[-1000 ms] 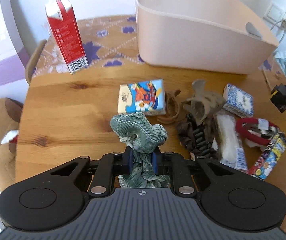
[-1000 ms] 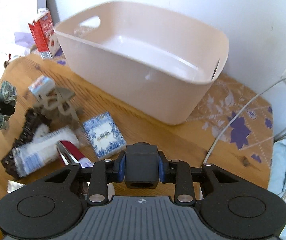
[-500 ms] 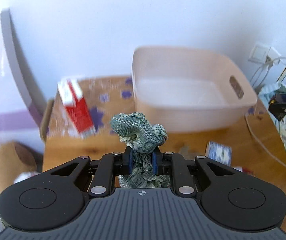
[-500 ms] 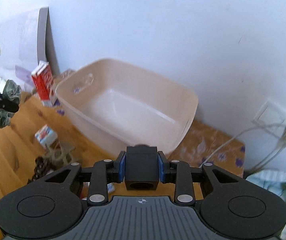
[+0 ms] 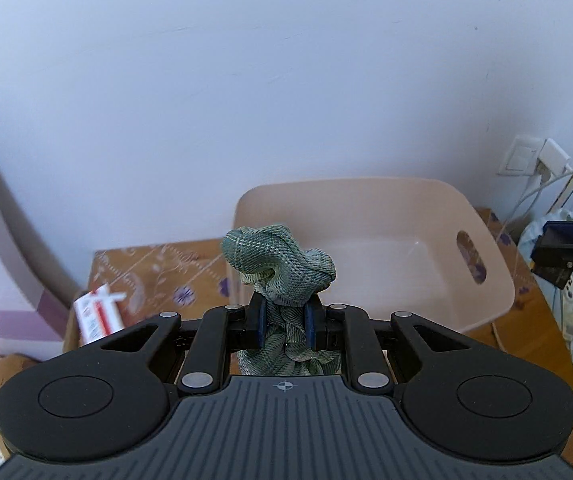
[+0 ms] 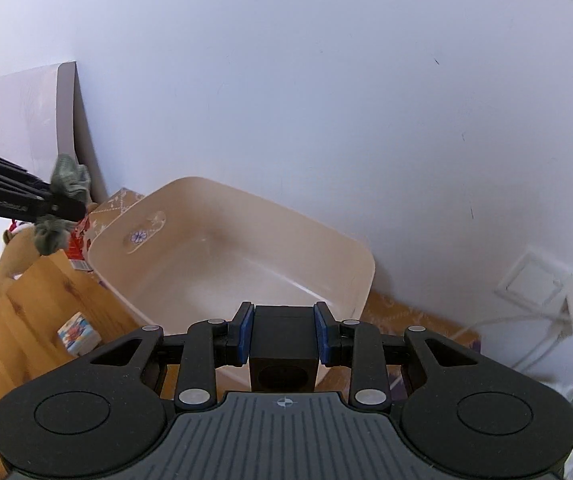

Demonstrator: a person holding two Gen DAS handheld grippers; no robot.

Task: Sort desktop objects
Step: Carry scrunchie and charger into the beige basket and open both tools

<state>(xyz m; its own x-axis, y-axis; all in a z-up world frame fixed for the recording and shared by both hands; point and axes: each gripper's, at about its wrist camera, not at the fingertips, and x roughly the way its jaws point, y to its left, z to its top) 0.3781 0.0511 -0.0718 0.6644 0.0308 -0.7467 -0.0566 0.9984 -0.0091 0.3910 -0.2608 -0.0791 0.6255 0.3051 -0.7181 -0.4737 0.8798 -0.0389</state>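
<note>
A: Left wrist view. What does the left claw [image 5: 285, 322] hold?

B: It is clamped on a green cloth scrunchie [image 5: 280, 270], raised clear of the counter [image 5: 526, 332]. The beige tub [image 5: 370, 256] sits ahead of it and below, empty as far as can be seen. A red carton [image 5: 98, 314] stands to the left on a patterned mat [image 5: 158, 268].

A: Right wrist view?

B: The right claw [image 6: 284, 334] is clamped on a black cube with a round socket [image 6: 284, 354], above the near rim of the tub [image 6: 230, 256]. A small picture box [image 6: 78, 334] lies on the counter [image 6: 46, 304] at left. The left claw [image 6: 66, 208] with the scrunchie [image 6: 62, 184] shows at the left edge.

A: Step in hand?

B: Judged as transport: both items are carried toward the tub, neither yet deposited.

A: Next move?

B: Bring each claw over the tub opening, lower it inside the rim, then part the jaws. The scrunchie may snag on a pad; the cube should drop cleanly.
</note>
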